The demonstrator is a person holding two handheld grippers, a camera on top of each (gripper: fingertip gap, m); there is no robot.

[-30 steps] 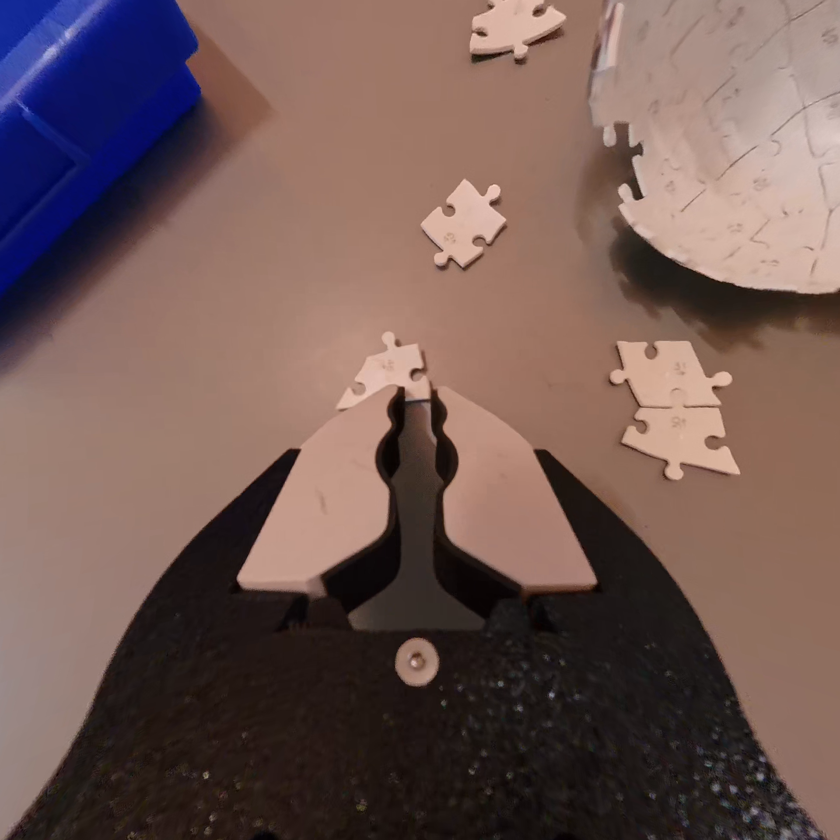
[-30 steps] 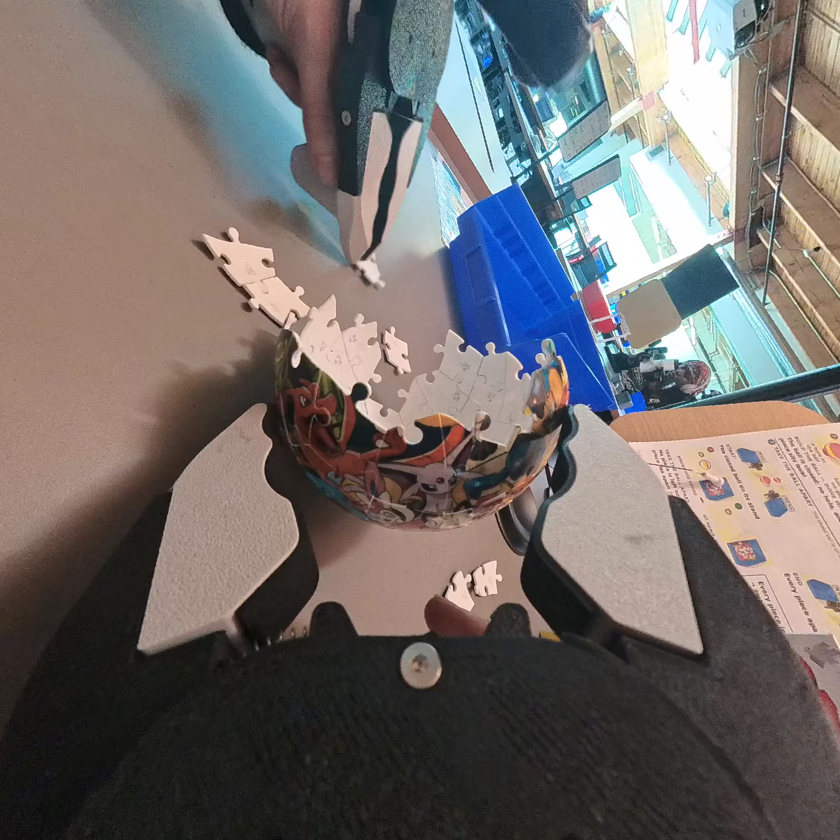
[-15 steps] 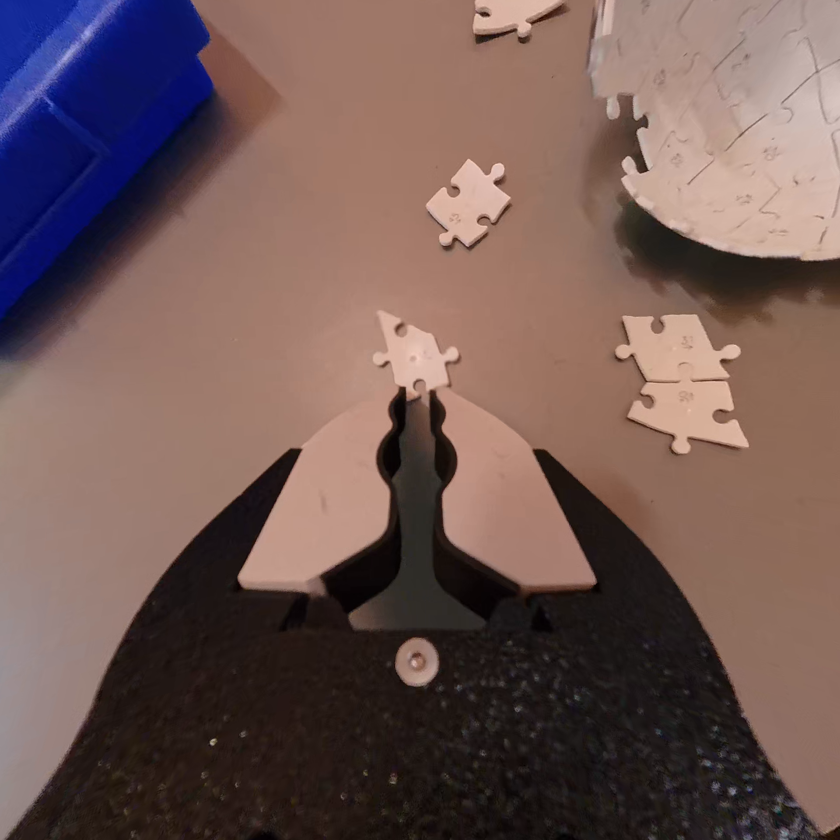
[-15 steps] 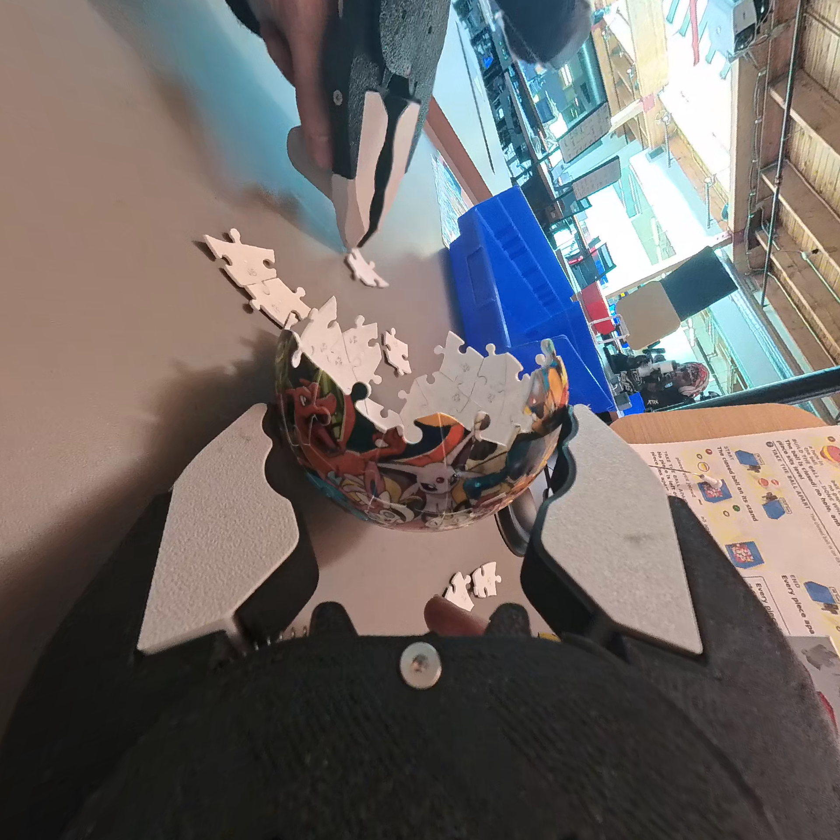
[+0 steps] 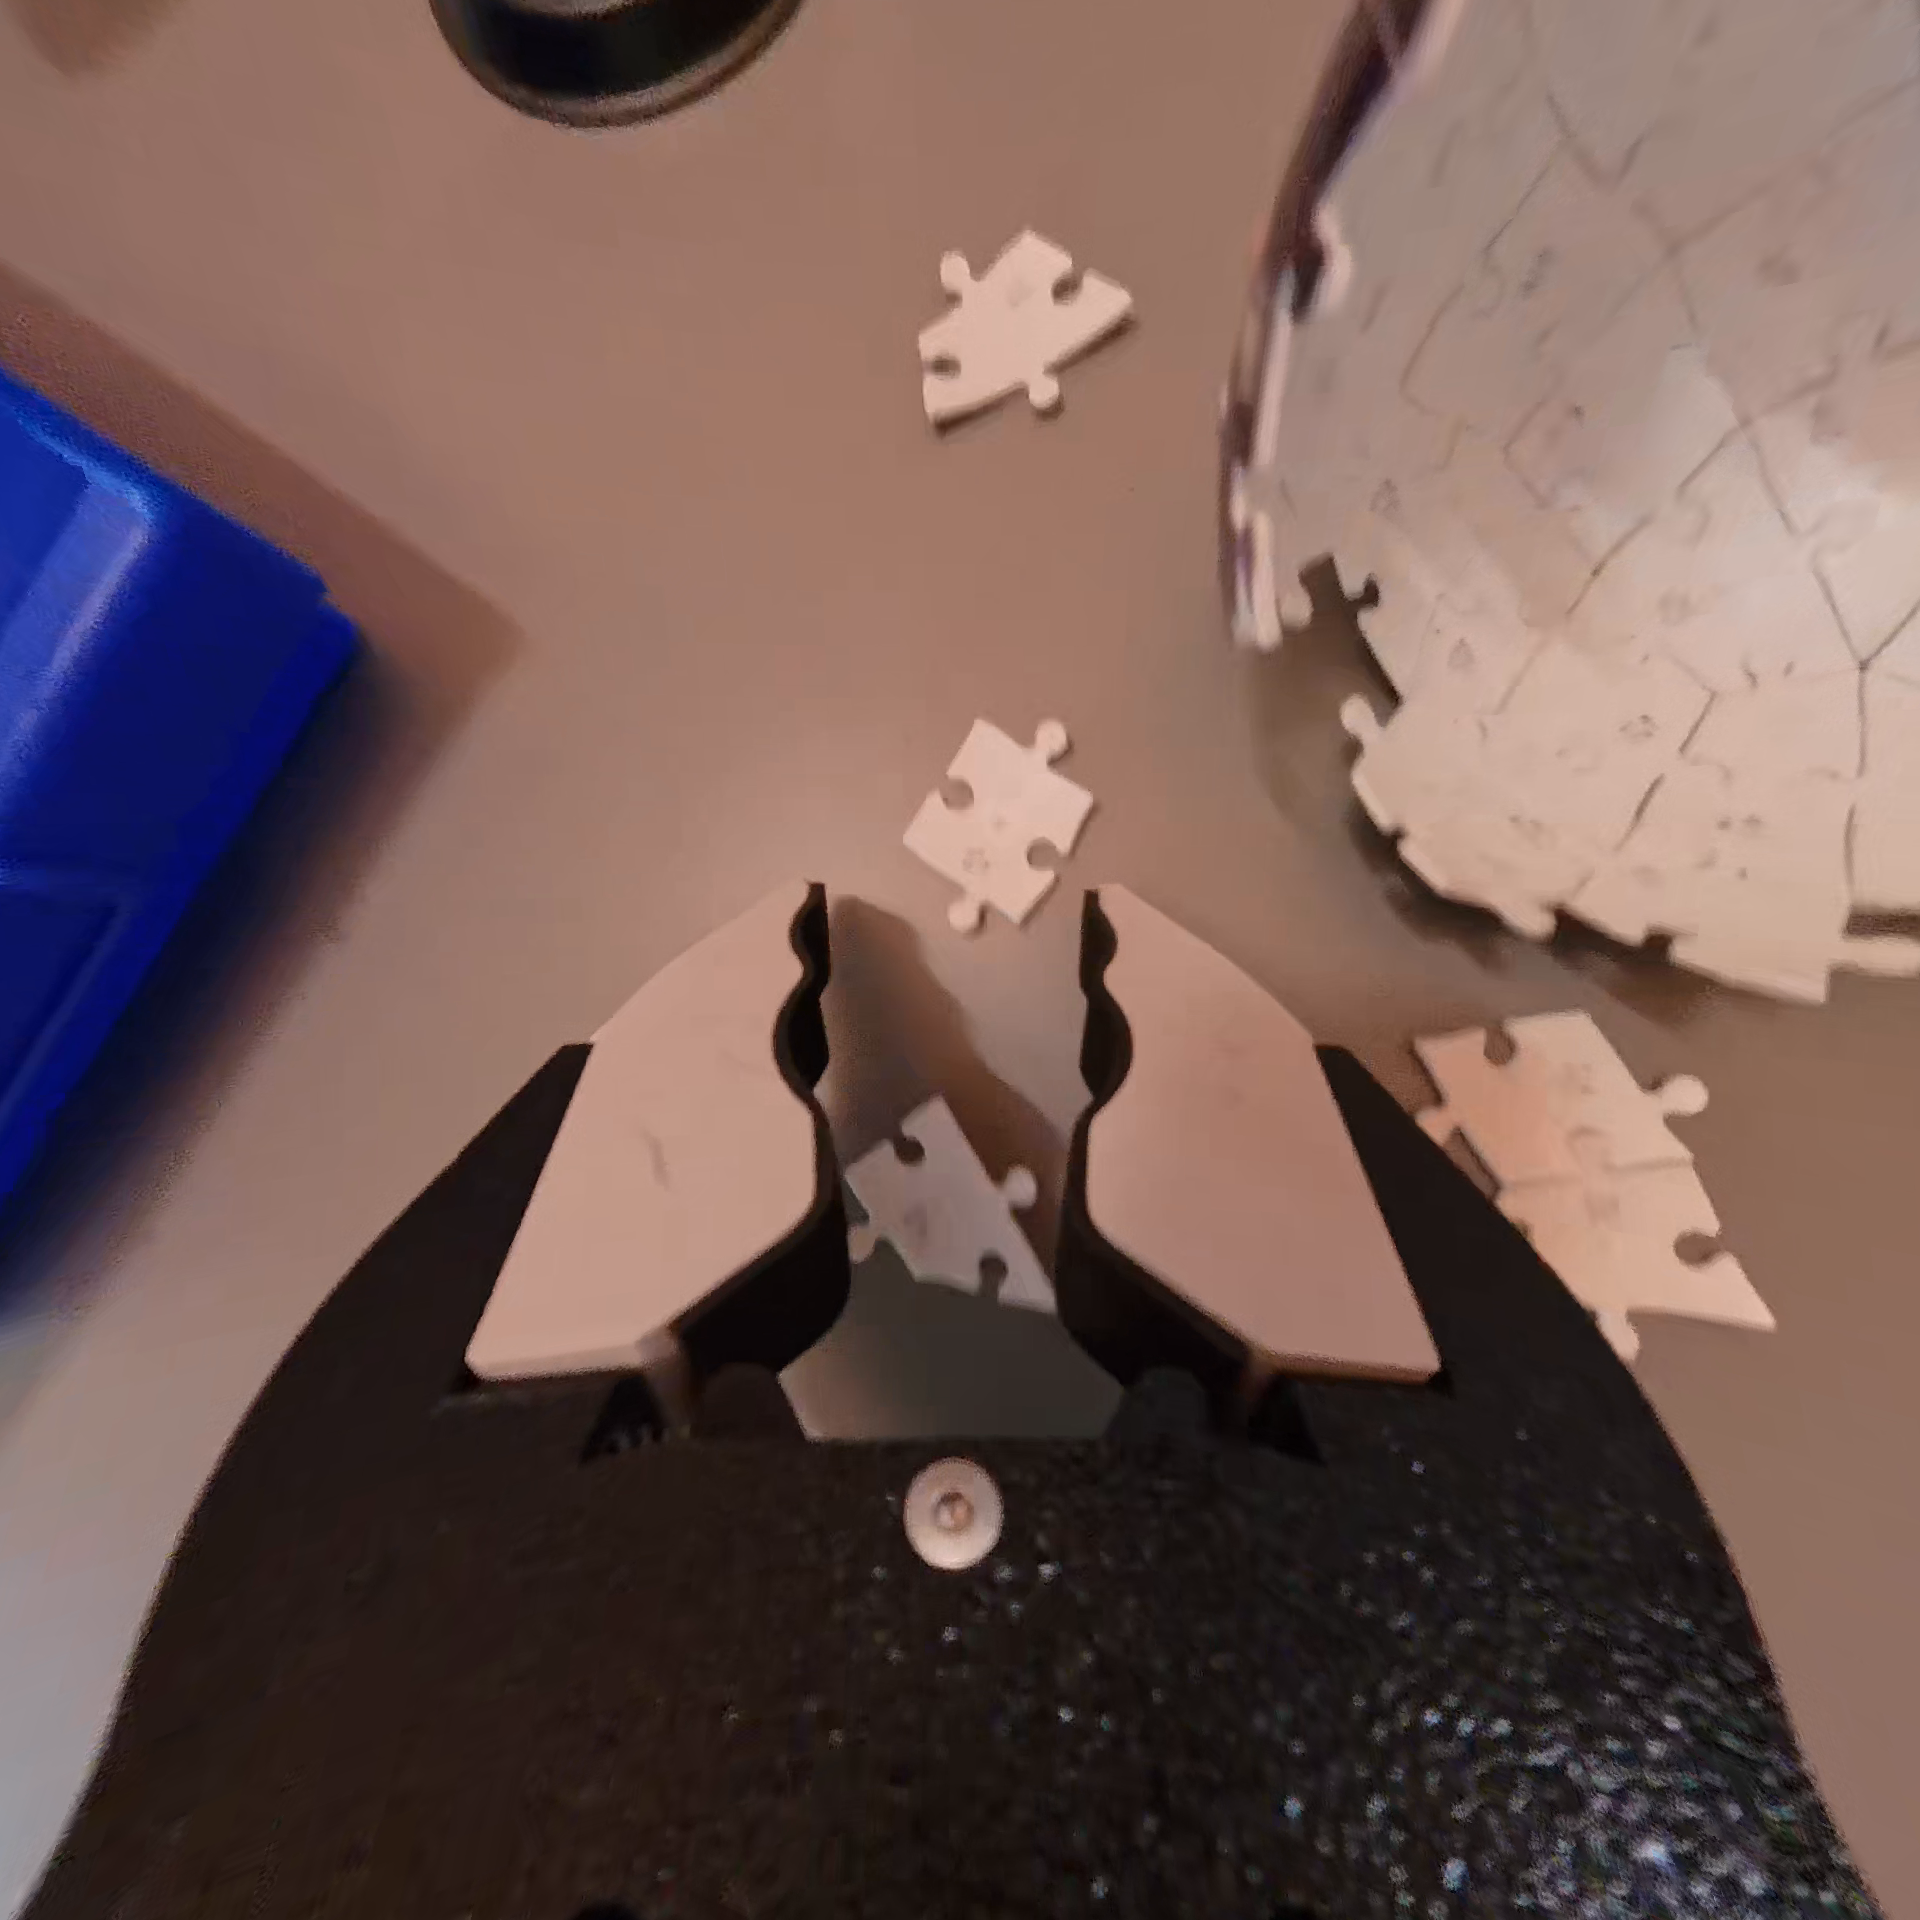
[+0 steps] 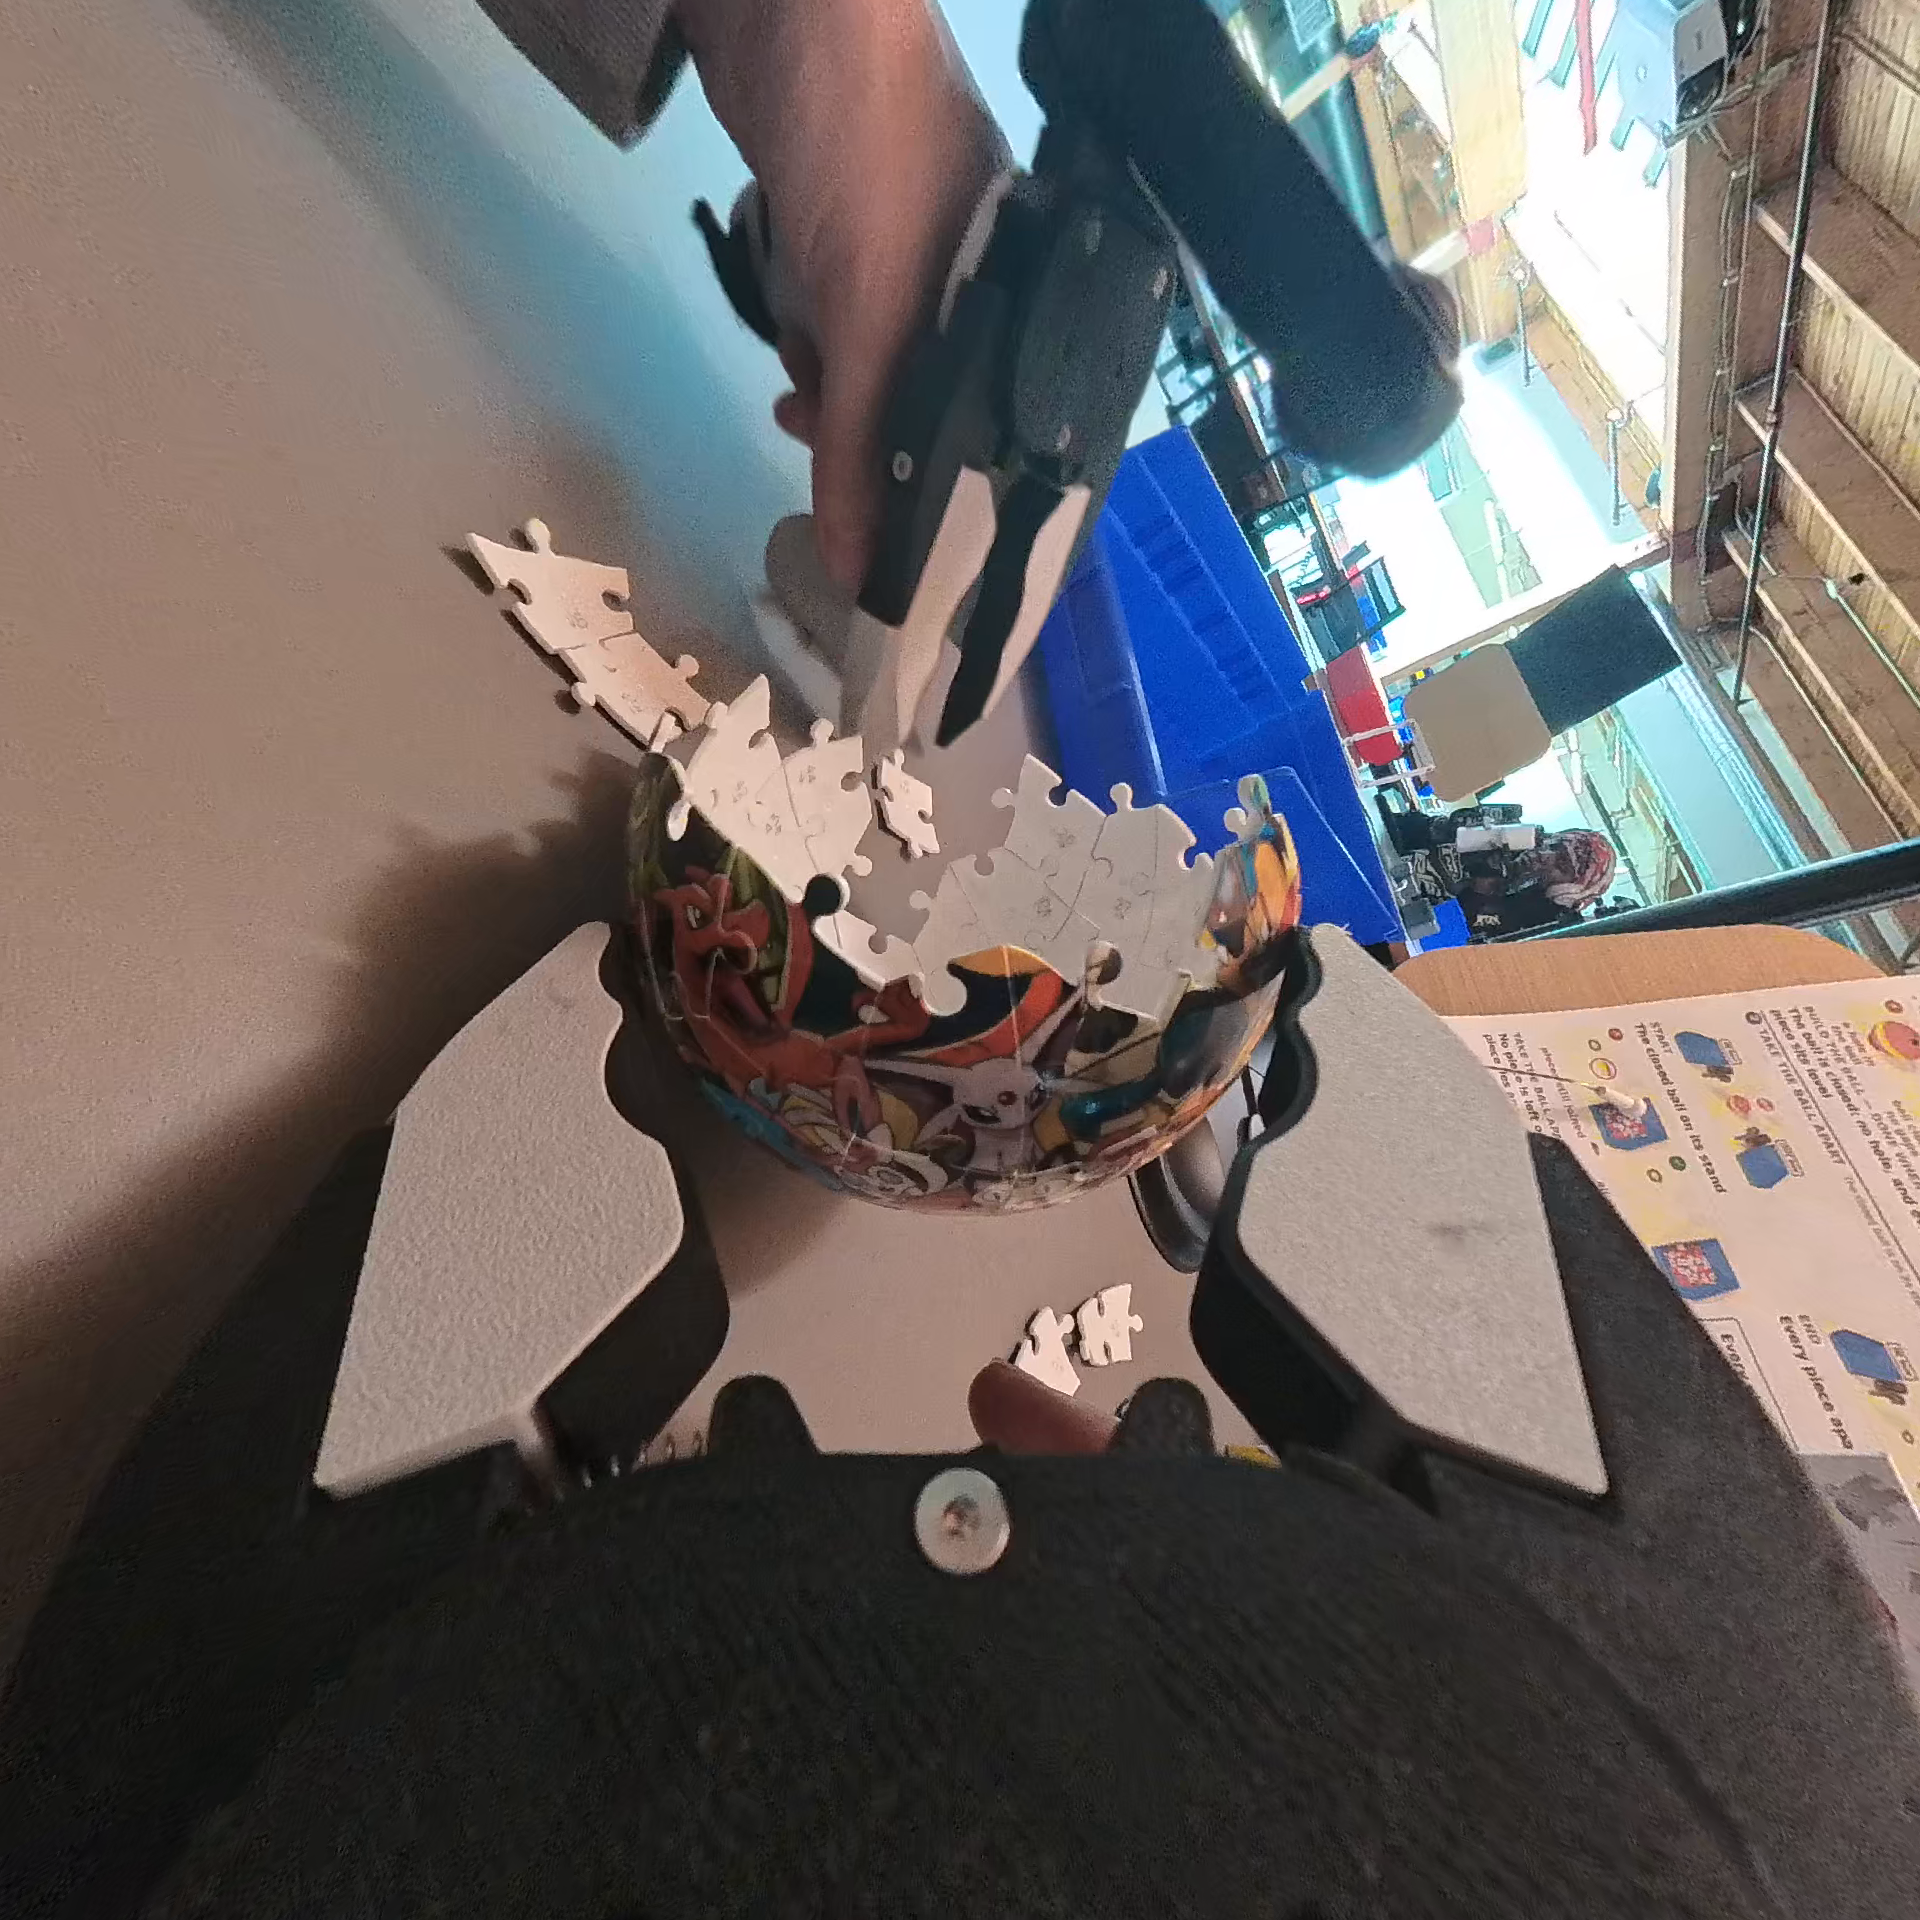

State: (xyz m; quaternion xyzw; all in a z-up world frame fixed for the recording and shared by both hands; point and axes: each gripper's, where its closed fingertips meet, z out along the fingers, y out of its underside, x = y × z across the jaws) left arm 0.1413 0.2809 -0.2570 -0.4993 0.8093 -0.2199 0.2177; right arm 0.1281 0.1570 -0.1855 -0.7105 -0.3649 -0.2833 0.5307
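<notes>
My left gripper (image 5: 956, 899) is open and empty, low over the table. A white puzzle piece (image 5: 945, 1216) lies flat on the table under the gap between its fingers. Another loose piece (image 5: 1003, 821) lies just ahead of the tips. My right gripper (image 6: 961, 935) is open, with a finger on either side of a half-built puzzle ball (image 6: 966, 1039), colourful outside and white inside. The ball's white inside shows in the left wrist view (image 5: 1662, 623). The left gripper also shows in the right wrist view (image 6: 914, 740), just behind the ball.
A blue bin (image 5: 125, 779) stands at the left. More white pieces lie around: one farther off (image 5: 1023, 327), a joined pair (image 5: 1590, 1174) on the right, two small ones (image 6: 1081, 1340) near my right gripper. A printed sheet (image 6: 1714, 1143) lies right of the ball. A black ring (image 5: 613, 42) sits at the far edge. Tip to tip, the grippers are about 15 cm apart.
My left gripper has opened and let go of the puzzle piece, which now lies on the table under it. It has moved forward towards the ball. The right gripper has not moved.
</notes>
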